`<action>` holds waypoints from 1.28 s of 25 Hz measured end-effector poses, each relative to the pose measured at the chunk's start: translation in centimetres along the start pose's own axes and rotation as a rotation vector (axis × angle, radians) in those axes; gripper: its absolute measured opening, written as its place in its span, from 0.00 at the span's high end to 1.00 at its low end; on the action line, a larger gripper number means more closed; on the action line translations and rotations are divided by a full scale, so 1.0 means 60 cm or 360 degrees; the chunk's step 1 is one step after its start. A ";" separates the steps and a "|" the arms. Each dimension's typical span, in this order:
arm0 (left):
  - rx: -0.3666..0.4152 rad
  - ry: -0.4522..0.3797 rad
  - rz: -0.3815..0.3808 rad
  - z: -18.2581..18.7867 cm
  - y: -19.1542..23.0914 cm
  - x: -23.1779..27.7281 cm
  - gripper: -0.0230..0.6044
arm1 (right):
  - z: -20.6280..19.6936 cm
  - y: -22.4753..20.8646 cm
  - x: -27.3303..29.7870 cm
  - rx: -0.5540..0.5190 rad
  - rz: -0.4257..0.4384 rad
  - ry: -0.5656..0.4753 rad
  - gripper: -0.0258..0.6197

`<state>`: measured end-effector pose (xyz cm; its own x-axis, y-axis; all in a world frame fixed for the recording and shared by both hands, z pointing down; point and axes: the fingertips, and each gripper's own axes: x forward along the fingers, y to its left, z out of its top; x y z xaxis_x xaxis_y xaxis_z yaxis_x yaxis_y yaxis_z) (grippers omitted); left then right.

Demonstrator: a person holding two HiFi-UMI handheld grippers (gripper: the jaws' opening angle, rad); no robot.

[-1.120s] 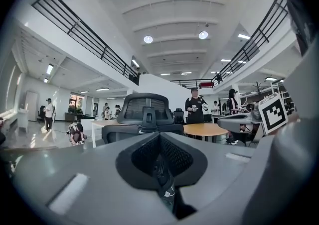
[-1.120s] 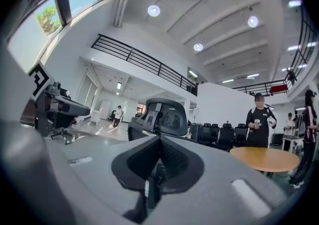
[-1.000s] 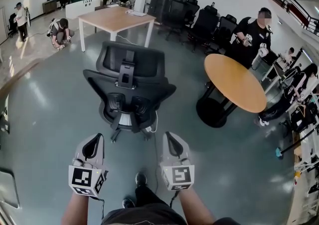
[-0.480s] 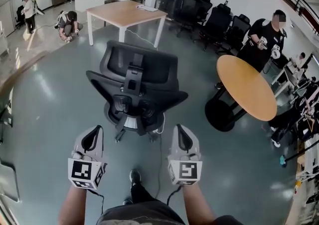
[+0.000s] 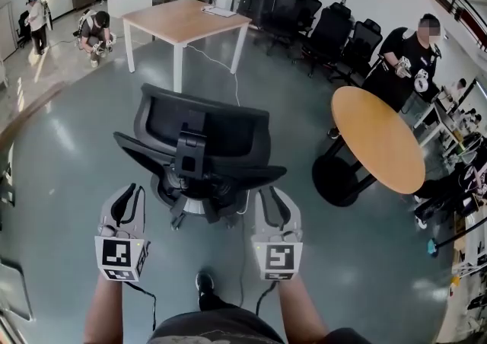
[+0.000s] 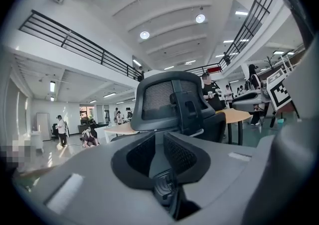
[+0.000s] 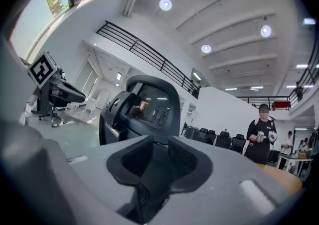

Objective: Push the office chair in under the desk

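The black office chair point(image 5: 199, 148) stands on the grey floor with its mesh back and headrest toward me. The light wooden desk point(image 5: 186, 21) with white legs is well beyond it. My left gripper point(image 5: 128, 192) is just short of the chair's left side, and my right gripper point(image 5: 268, 194) is just short of its right side; I cannot tell if either touches it. Both point level at the chair back point(image 6: 172, 102) point(image 7: 149, 112). The left gripper point(image 6: 158, 137) and the right gripper point(image 7: 160, 142) have just been opening; each shows a narrow gap with nothing between the pads.
A round wooden table point(image 5: 377, 137) on a black pedestal stands to the right. A person point(image 5: 411, 53) stands behind it. Several black chairs point(image 5: 319, 27) line the far wall. A white cable point(image 5: 221, 61) trails from the desk. Another person point(image 5: 95, 30) crouches far left.
Both grippers have come forward and now flank the chair's back, which was well ahead of them before. Their jaws have parted slightly.
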<state>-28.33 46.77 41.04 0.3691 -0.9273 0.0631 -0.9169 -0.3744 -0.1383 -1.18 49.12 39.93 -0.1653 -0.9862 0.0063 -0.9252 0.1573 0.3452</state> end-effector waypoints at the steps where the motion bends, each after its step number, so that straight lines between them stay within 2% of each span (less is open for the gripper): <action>1: 0.0018 0.0006 0.0005 -0.003 0.003 0.009 0.84 | -0.005 -0.002 0.009 -0.0014 0.0009 0.0012 0.83; 7: 0.0252 0.0078 0.0082 -0.026 0.028 0.054 0.76 | -0.034 -0.004 0.049 -0.0190 0.0097 0.0101 0.70; 11: 0.0359 0.0113 0.0111 -0.041 0.040 0.080 0.63 | -0.058 -0.013 0.067 -0.0289 0.0105 0.0144 0.63; 16: 0.0529 0.0143 0.0158 -0.056 0.054 0.100 0.53 | -0.077 -0.006 0.083 -0.0593 0.0167 0.0212 0.53; 21: 0.0802 0.0154 0.0231 -0.060 0.072 0.117 0.47 | -0.089 0.000 0.101 -0.0793 0.0154 0.0274 0.51; 24: 0.1091 0.0203 0.0302 -0.055 0.083 0.127 0.45 | -0.107 0.003 0.111 -0.0926 0.0143 0.0330 0.51; 26: 0.1234 0.0239 0.0320 -0.050 0.088 0.137 0.44 | -0.107 0.001 0.118 -0.0971 0.0108 0.0397 0.51; 28: 0.1315 0.0289 0.0327 -0.051 0.098 0.147 0.41 | -0.108 -0.001 0.123 -0.1003 0.0076 0.0477 0.51; 32: 0.1357 0.0312 0.0307 -0.051 0.115 0.162 0.40 | -0.113 -0.002 0.127 -0.1037 0.0020 0.0588 0.51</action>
<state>-31.52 35.21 43.74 0.1162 -0.9860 0.1198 -0.5071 -0.1626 -0.8464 0.01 41.27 46.30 0.0571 -0.9556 0.2890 -0.5153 0.2197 0.8284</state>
